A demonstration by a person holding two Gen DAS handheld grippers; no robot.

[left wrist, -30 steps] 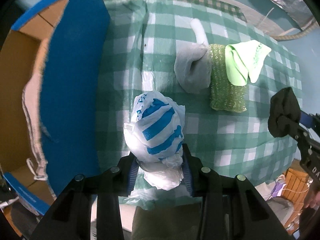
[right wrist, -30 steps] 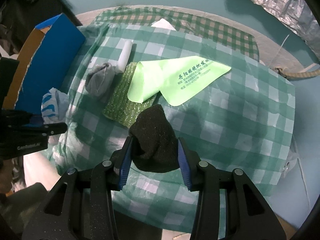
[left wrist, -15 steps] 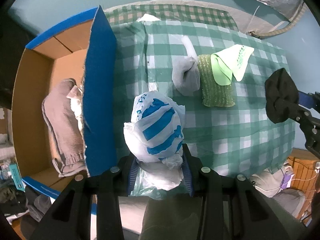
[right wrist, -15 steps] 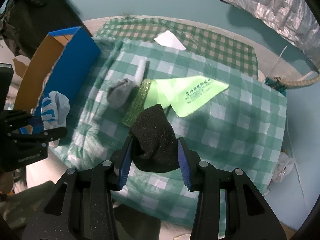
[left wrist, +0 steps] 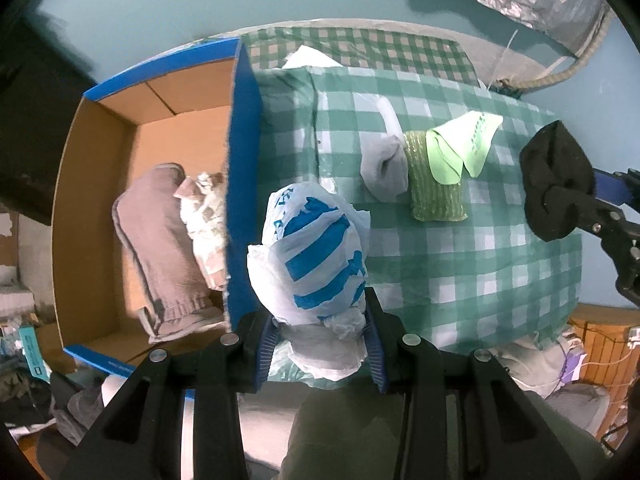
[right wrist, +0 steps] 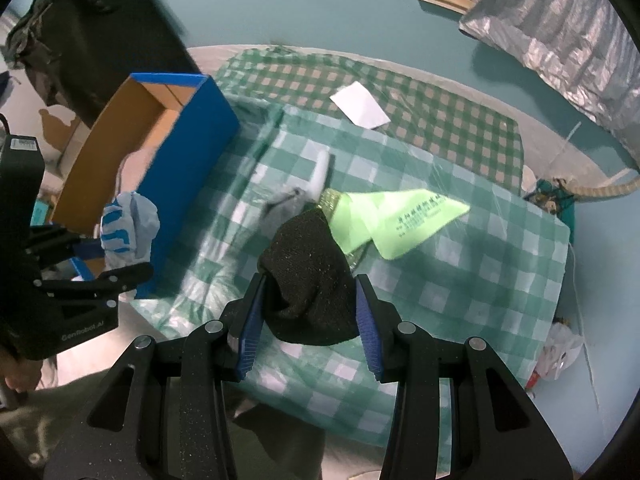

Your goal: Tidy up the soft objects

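Above a checked table [left wrist: 460, 264], the left gripper [left wrist: 320, 344] clamps a blue-striped bag [left wrist: 316, 256] beside the box [left wrist: 240, 160], the right gripper [right wrist: 308, 332] clamps a black cloth [right wrist: 308, 276]; readable: "GenRobot.AI".

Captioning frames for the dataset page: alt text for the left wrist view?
The left gripper pinches a blue-striped white plastic bag above a green checked tablecloth, beside an open cardboard box holding folded cloths. At right, the right gripper grips a black sock.
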